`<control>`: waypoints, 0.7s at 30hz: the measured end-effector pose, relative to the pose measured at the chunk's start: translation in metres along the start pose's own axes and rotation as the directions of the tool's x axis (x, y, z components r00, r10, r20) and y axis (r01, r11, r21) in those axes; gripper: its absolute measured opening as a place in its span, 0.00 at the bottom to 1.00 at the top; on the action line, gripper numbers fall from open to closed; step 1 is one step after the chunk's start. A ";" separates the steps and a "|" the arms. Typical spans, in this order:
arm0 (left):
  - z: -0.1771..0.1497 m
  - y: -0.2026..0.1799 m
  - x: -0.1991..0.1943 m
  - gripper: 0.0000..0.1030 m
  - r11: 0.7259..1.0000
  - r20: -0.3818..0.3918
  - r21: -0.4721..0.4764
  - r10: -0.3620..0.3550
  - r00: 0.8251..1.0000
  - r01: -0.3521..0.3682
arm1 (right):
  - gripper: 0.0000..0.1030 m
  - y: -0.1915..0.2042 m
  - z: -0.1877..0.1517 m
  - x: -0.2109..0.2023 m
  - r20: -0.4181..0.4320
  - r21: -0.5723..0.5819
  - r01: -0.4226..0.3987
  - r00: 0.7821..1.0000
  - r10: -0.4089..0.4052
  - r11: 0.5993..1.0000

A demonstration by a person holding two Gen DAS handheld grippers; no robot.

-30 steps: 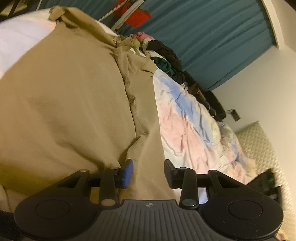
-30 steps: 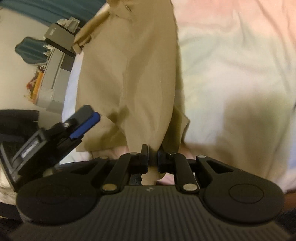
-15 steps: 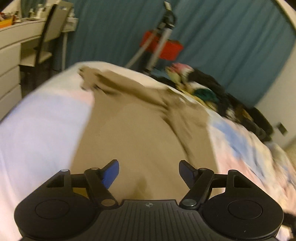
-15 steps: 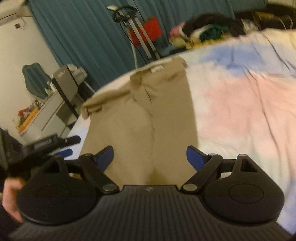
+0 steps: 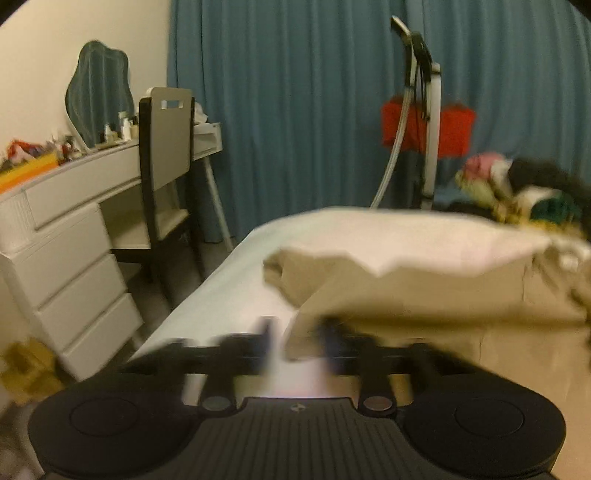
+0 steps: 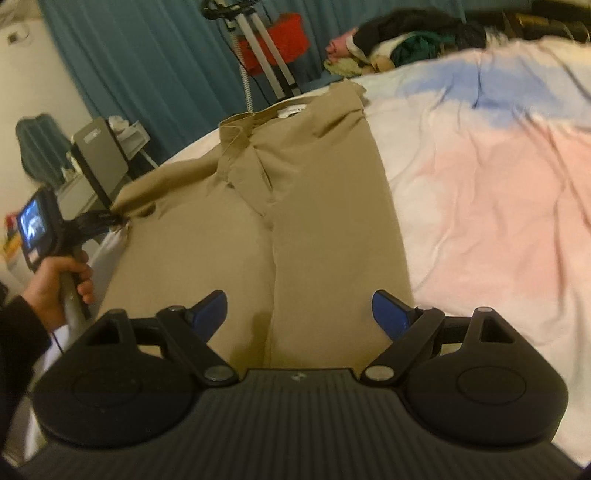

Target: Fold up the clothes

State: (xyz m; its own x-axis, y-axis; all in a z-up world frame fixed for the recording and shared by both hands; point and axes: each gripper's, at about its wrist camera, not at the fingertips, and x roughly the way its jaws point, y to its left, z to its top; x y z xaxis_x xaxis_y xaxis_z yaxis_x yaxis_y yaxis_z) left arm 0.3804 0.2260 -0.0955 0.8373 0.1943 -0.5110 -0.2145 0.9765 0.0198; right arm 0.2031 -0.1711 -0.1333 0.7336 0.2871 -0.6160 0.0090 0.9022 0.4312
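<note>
writing: none readable; small screen (image 6: 32, 224) on the back of the left gripper glows, content blurred
desk: white drawers (image 5: 66, 266), far left of the trousers, clutter and a wavy mirror (image 5: 99, 96) on top
chair: grey back (image 5: 167, 136), pushed in at the desk, left of the trousers
left hand: (image 6: 61, 284) dark sleeve, fist round the handle, off the trousers' left edge
left gripper: (image 6: 110, 220) reaches level to the trousers' left corner; jaws have just snapped together, pinching that edge of cloth; own view is motion-blurred
trousers: tan (image 6: 295, 221), spread flat along the bed's near-left side, waistband at the far end toward the curtain
right gripper: (image 6: 300, 314) tilted down over the near end of the trousers, jaws spread wide, blue pads clear of the cloth, nothing between them
curtain: teal (image 5: 295, 110), behind the trousers' far end
stand: metal legs with a red thing (image 6: 275, 40), just past the waistband
bed cover: pink, white and blue (image 6: 498, 203), right of the trousers
clothes pile: dark and mixed (image 6: 402, 35), far right of the waistband
</note>
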 end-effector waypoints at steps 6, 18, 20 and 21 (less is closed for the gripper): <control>0.061 -0.023 -0.012 0.03 0.977 -0.048 0.175 -0.112 0.992 0.119 | 0.85 -0.005 0.014 0.002 0.019 0.036 -0.018 1.000 0.017 0.999; 0.162 -0.218 -0.076 0.02 0.954 -0.235 0.192 -0.183 0.954 0.231 | 0.85 -0.041 0.018 -0.053 0.135 0.058 0.028 0.990 -0.036 0.998; 0.152 -0.260 -0.074 0.02 0.944 -0.254 0.225 -0.184 0.950 0.243 | 0.85 -0.048 0.021 -0.057 0.158 0.066 0.040 0.986 -0.050 0.997; 0.145 -0.282 -0.072 0.02 0.937 -0.264 0.240 -0.188 0.946 0.253 | 0.85 -0.053 0.022 -0.058 0.166 0.073 0.043 0.985 -0.055 0.996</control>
State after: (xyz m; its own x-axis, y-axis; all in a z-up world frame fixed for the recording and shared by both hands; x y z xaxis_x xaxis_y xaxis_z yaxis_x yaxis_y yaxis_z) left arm 0.4530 -0.0498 0.0601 0.7000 -0.0238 -0.7138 0.1311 0.9868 0.0956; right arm 0.1754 -0.2422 -0.1059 0.8347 0.1797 -0.5205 0.0901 0.8879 0.4511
